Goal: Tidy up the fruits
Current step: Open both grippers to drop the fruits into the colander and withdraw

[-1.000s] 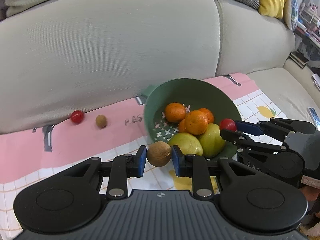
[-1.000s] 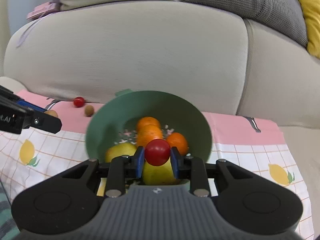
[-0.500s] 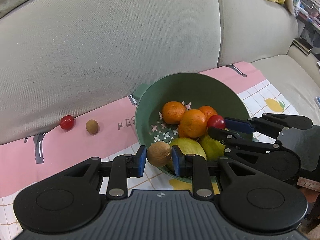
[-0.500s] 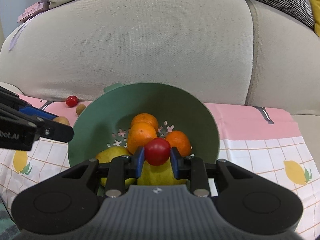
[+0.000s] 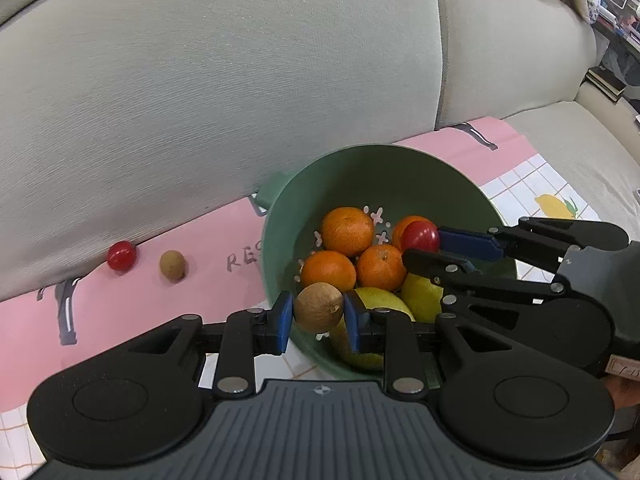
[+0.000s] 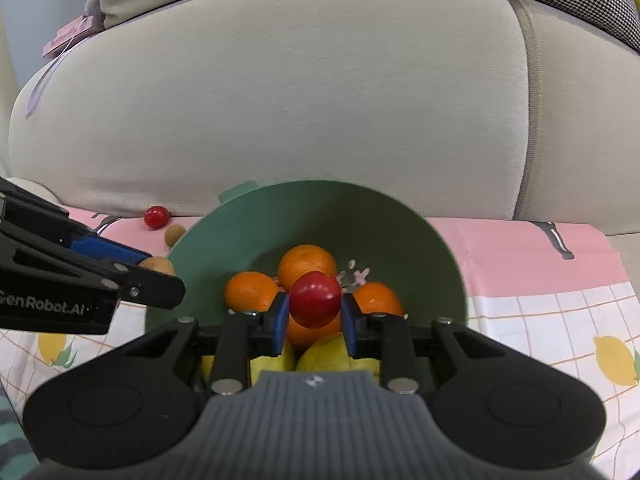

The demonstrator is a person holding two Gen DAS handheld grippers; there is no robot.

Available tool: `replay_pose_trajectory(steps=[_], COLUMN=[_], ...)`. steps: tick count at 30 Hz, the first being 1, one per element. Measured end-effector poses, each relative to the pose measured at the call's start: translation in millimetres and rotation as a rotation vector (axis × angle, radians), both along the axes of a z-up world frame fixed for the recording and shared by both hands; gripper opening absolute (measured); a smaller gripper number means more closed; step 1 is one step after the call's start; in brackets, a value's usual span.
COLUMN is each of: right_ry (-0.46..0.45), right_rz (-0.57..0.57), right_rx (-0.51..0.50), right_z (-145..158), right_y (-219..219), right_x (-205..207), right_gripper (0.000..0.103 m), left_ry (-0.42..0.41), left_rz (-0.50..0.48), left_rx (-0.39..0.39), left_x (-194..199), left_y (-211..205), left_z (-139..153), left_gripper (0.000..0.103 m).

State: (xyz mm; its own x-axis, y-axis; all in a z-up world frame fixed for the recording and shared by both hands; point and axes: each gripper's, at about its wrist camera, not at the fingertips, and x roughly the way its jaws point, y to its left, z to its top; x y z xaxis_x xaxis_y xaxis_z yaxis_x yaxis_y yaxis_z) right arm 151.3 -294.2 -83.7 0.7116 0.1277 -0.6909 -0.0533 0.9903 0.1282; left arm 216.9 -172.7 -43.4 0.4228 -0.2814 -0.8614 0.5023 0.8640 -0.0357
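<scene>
While clamped on brown fruit [image 5: 319,309] and tomato [image 6: 315,299], jaws (both pairs) now over bowl [image 5: 472,200].

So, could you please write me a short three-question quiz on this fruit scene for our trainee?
1. True or false: the left gripper is empty.
2. Which fruit does the right gripper hold? A) an orange B) a red cherry tomato C) a pear
3. Fill in: two small fruits lie on the pink cloth outside the green bowl, a red one and a ____ one.

Key
1. False: it is shut on a small brown fruit at the bowl's near rim.
2. B: the red cherry tomato, above the oranges.
3. Brown: the loose brown fruit beside the loose red fruit.
</scene>
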Motion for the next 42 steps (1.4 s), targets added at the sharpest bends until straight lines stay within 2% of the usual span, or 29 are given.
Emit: replay_pose_trajectory(steps=[9, 21, 28, 30, 34, 38, 42], right_ry=[-0.014, 0.021, 0.026, 0.026, 0.02, 0.01, 0.002], right_rz=[0.017, 0.038, 0.041, 0.04, 0.037, 0.019, 0.006], right_rx=[-0.014, -0.05, -0.065, -0.063, -0.067, -0.075, -0.072], right_z=[-2, -16, -16, -14, -10, -5, 3], right_y=[-12, -8, -7, -7, -5, -6, -4], right_x=[18, 33, 31, 30, 28, 25, 19], right_gripper=[0.024, 0.024, 0.026, 0.026, 0.026, 0.034, 0.038], left_ry=[0.016, 0.038, 0.044, 0.042, 0.024, 0.003, -0.021], left_rz=[-0.036, -0.072, -0.075, -0.077, -0.081, -0.074, -0.066], left_rx=[0.016, 0.115, 0.117, 0.116, 0.114, 0.106, 0.078], left_x=[13, 21, 20, 19, 15, 10, 3], left_y=[-14, -23, -23, -23, -22, -18, -12], left_z=[-12, -33, -37, -38, -34, -25, -12], left_gripper=[0.03, 0.03, 0.031, 0.032, 0.045, 0.053, 0.055])
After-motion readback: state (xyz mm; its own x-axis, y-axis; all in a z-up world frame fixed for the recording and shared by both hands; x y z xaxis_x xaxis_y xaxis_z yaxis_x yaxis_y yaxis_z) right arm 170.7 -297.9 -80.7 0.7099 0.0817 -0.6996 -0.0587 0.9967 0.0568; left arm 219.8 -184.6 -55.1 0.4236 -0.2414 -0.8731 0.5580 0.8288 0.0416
